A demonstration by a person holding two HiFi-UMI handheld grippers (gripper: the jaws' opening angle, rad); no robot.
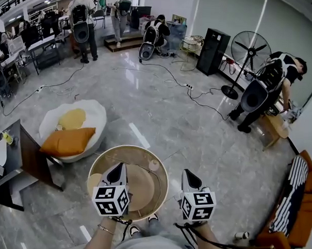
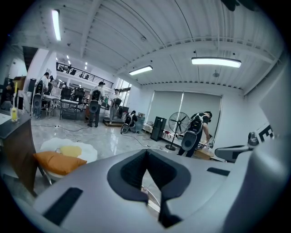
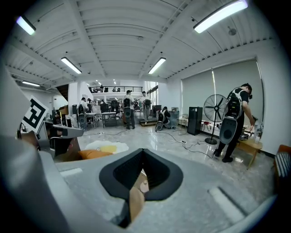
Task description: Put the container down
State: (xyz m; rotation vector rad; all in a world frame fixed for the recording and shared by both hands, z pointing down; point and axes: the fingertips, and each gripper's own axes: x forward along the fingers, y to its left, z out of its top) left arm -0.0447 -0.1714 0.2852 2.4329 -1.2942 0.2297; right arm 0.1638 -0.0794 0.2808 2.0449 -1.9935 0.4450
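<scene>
A round tan container point(image 1: 144, 150) with a raised rim sits low in the head view, just ahead of the person's shoes. Inside it lie a small pale piece point(image 1: 154, 165) and a yellowish disc point(image 1: 94, 181). My left gripper point(image 1: 120, 167) hovers over the container's left half with its jaws shut and nothing between them. My right gripper point(image 1: 188, 174) hangs just off the right rim, also shut and empty. In the left gripper view the left gripper's tips point(image 2: 146, 151) meet. In the right gripper view the right gripper's tips point(image 3: 143, 151) meet too, and tan container surface point(image 3: 136, 198) shows through the gap below them.
A white cushion seat point(image 1: 94, 116) with an orange pillow point(image 1: 67, 141) lies on the floor to the left. A dark desk point(image 1: 25, 157) stands at the far left and a striped sofa point(image 1: 292, 205) at the right. Cables point(image 1: 198, 95), a fan point(image 1: 249, 48) and several people fill the room beyond.
</scene>
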